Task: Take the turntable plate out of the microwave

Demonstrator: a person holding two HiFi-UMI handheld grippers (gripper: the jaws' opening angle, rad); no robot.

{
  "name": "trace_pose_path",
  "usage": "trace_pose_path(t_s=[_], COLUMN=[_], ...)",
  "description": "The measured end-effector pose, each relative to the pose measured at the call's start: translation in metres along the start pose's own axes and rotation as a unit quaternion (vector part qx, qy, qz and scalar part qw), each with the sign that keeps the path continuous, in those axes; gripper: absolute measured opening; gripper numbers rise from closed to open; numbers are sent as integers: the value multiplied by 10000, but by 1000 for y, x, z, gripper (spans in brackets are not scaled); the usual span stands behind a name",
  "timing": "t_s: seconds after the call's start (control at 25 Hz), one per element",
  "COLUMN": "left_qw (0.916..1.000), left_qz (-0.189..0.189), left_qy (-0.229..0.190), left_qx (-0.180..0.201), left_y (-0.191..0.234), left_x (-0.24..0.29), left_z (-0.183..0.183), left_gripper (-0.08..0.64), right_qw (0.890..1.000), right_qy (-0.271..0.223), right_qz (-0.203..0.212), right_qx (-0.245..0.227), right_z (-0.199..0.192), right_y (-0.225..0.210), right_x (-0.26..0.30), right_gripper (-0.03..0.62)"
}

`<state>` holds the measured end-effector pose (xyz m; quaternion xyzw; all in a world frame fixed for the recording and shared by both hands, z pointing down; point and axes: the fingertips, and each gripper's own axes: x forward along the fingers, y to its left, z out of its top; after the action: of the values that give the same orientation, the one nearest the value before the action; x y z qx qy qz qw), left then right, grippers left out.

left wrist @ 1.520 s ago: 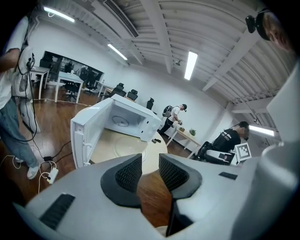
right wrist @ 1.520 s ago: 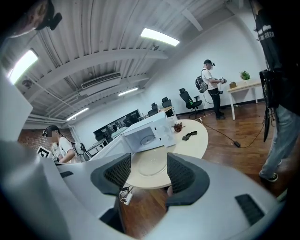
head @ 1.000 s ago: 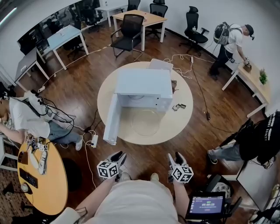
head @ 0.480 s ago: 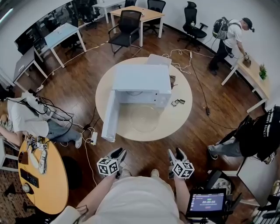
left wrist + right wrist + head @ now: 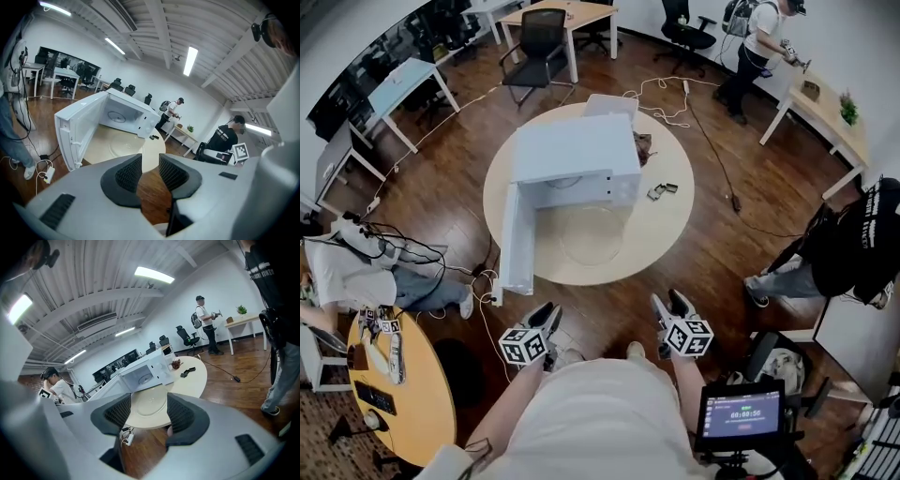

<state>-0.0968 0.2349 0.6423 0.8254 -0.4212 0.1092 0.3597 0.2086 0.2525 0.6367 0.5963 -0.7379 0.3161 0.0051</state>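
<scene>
**A:** How are the two claws held?

**B:** The left claw (image 5: 546, 314) and the right claw (image 5: 668, 300) are held low, close to the person's body, over wooden floor. The jaws of each are seen standing apart, and nothing is gripped between them.

**A:** Where is the turntable plate?

**B:** The clear glass turntable plate (image 5: 591, 234) is seen lying flat on the round table (image 5: 670, 230), well ahead of both claws. It is set just in front of the white microwave (image 5: 577, 155). The microwave's door (image 5: 514, 244) is swung wide open, ahead and slightly left of the left claw.

**A:** Which step is in hand?

**B:** The removal is judged to be done already. The plate is outside the oven cavity and neither claw is near it.

**A:** What is called for next?

**B:** Little is judged to be needed. If the plate were to be carried further, the table would have to be approached. The thin rim would then be pinched at its near edge, with care, since smooth glass is easily let slip.
</scene>
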Motion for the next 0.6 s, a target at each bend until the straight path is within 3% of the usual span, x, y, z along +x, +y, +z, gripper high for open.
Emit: trace_pose_path(t_s=[0.32,0.44,0.6], left_qw=[9999,9998,9997], left_qz=[-32,-47,-59], left_qy=[99,129,138], left_qx=[104,132,166], left_y=[-24,-34,-49], left_x=[18,25,32], left_z=[-1,-5,-9], left_gripper=[118,118,118], right_qw=[10000,10000,10000], right_qy=[2,-20,-57], right_qz=[-6,-60,-15], right_qx=[91,16,36], right_z=[4,5,9], right_y=[-18,-27,-37], right_x=[-10,-17,-28], right_gripper=[245,164,160])
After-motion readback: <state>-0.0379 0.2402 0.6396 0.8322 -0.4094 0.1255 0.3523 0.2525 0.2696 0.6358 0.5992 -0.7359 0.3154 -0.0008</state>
